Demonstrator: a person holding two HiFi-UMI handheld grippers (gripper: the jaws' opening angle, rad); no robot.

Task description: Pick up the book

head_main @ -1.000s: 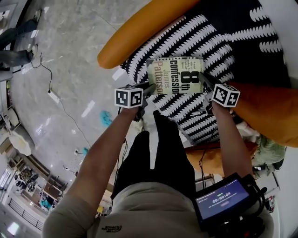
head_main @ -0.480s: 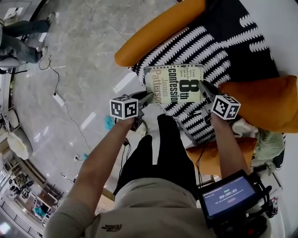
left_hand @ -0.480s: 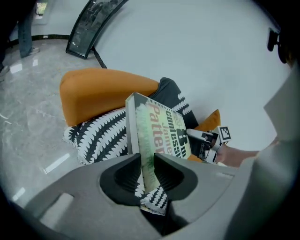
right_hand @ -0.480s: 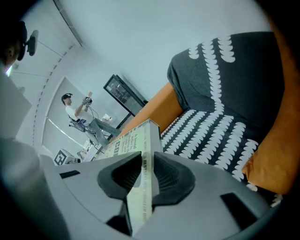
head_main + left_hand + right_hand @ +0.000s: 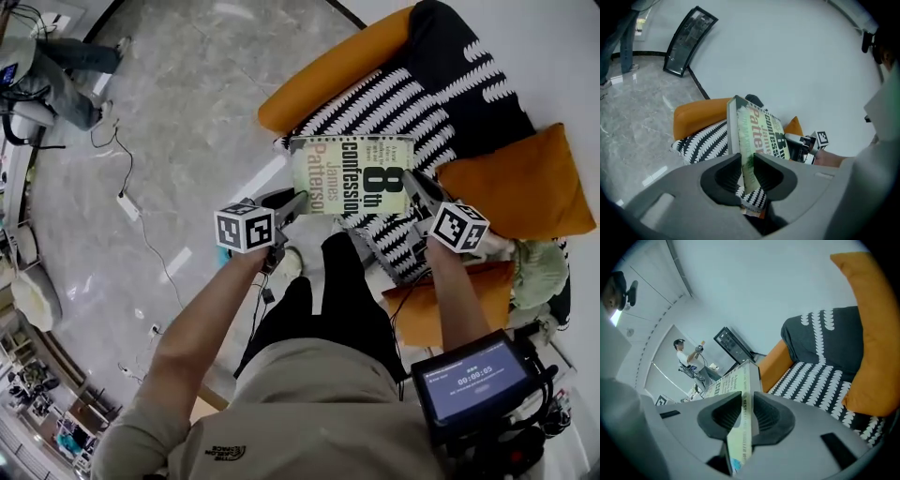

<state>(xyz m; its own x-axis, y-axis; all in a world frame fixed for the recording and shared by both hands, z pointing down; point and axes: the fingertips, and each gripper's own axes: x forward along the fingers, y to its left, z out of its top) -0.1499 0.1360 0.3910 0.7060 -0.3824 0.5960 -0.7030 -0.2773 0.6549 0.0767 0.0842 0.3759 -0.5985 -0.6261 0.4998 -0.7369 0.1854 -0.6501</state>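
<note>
The book (image 5: 352, 176), a pale green paperback with dark lettering, hangs in the air above the armchair's black-and-white patterned seat (image 5: 427, 103). My left gripper (image 5: 298, 200) grips its left edge and its jaws are closing further on it. In the left gripper view the book (image 5: 761, 129) stands edge-on between the pads of the left gripper (image 5: 747, 171). My right gripper (image 5: 415, 183) clamps the opposite edge. The right gripper view shows the book's edge (image 5: 738, 383) pinched in the right gripper (image 5: 746, 413).
The armchair has an orange armrest (image 5: 328, 70) and an orange cushion (image 5: 516, 183) at its right. Cables (image 5: 127, 202) lie on the marble floor at left. Someone stands far left (image 5: 56, 52). A small screen (image 5: 469, 380) hangs at my right hip.
Both grippers have lifted the book up off the chair seat. The chair now looks smaller and farther below, with more floor in view.
</note>
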